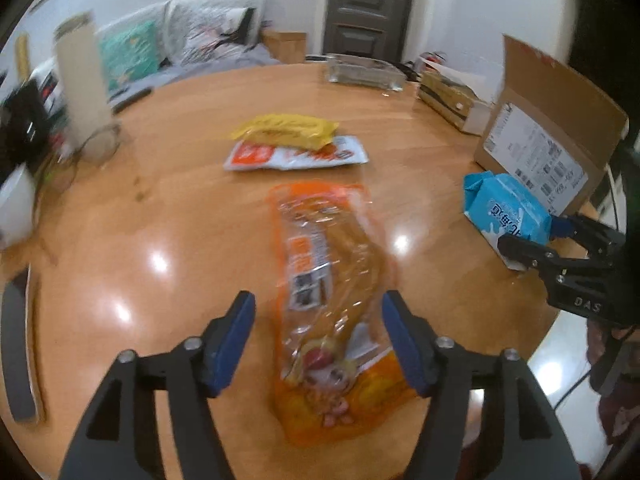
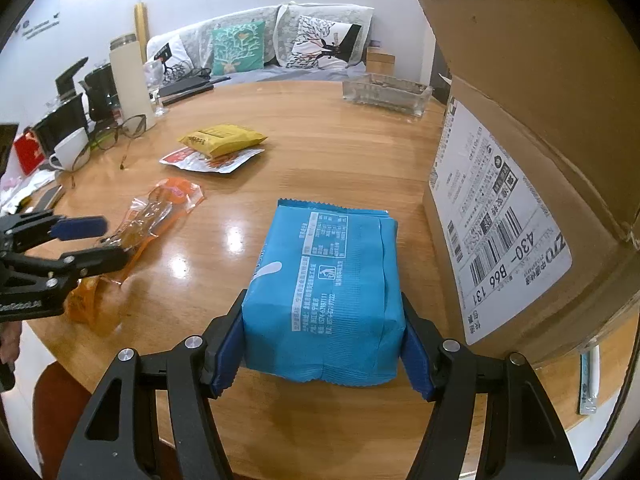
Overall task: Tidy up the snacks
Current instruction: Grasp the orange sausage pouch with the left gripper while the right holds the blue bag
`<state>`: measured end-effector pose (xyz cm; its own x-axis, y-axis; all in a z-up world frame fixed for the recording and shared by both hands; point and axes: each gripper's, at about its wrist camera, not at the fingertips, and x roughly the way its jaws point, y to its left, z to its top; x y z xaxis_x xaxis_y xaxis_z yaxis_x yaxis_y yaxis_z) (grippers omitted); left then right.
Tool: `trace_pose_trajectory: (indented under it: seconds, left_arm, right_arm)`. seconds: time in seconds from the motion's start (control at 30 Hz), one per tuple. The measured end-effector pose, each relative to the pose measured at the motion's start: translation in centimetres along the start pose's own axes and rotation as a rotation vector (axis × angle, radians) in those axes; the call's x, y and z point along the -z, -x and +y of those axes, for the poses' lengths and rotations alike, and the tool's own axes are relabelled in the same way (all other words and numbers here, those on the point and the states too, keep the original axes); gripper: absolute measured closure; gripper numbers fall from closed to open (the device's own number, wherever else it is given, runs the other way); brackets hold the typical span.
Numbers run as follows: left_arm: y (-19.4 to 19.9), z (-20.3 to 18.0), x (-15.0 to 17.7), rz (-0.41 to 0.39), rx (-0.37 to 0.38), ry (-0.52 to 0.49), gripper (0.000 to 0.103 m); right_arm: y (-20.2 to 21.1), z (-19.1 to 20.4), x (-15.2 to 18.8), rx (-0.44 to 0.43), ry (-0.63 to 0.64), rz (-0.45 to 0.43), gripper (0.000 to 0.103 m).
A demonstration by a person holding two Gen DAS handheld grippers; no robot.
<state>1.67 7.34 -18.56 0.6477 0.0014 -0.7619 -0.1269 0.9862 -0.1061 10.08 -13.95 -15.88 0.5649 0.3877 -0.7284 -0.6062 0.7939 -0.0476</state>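
**Open wood mid-table, box walling the right**

The round table [image 2: 320,136] shows bare wood across its centre and toward the far rim. At the right of the right wrist frame the cardboard box [image 2: 520,184] stands as a wall just beside the blue packet [image 2: 326,292], leaving only a narrow strip between. The orange packet [image 1: 328,300] lies lengthwise in the lower middle of the left wrist frame, with the yellow packet [image 1: 286,130] on a white packet [image 1: 296,156] beyond. Glasses [image 2: 116,132], mug [image 2: 70,148] and flask [image 2: 128,76] crowd the upper left; a glass tray [image 2: 386,92] lines the far edge.

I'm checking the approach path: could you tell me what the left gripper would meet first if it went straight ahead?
The left gripper is open over the orange packet, which already lies between its fingers, so probably that first; depth is unclear.
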Motion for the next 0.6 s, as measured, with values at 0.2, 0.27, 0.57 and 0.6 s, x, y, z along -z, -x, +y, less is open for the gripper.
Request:
trace_pose_trajectory:
  seconds: [0.2, 0.27, 0.57, 0.6]
  left_arm:
    - [1.4, 0.4, 1.4, 0.014, 0.088, 0.098, 0.036]
    - [1.4, -0.2, 1.4, 0.026, 0.111, 0.100, 0.032]
    - [0.2, -2.1, 1.1, 0.007, -0.037, 0.003, 0.029]
    - [0.1, -2.2, 1.1, 0.004, -0.049, -0.004, 0.033]
  right_arm:
    - [-0.3, 0.3, -0.2, -0.014, 0.004, -0.002, 0.039]
    - [-0.4, 0.5, -0.3, -0.016, 0.003, -0.002, 0.039]
    - [-0.4, 0.6, -0.4, -0.019, 0.004, -0.001, 0.039]
    - [-0.5, 0.6, -0.4, -0.019, 0.005, -0.001, 0.039]
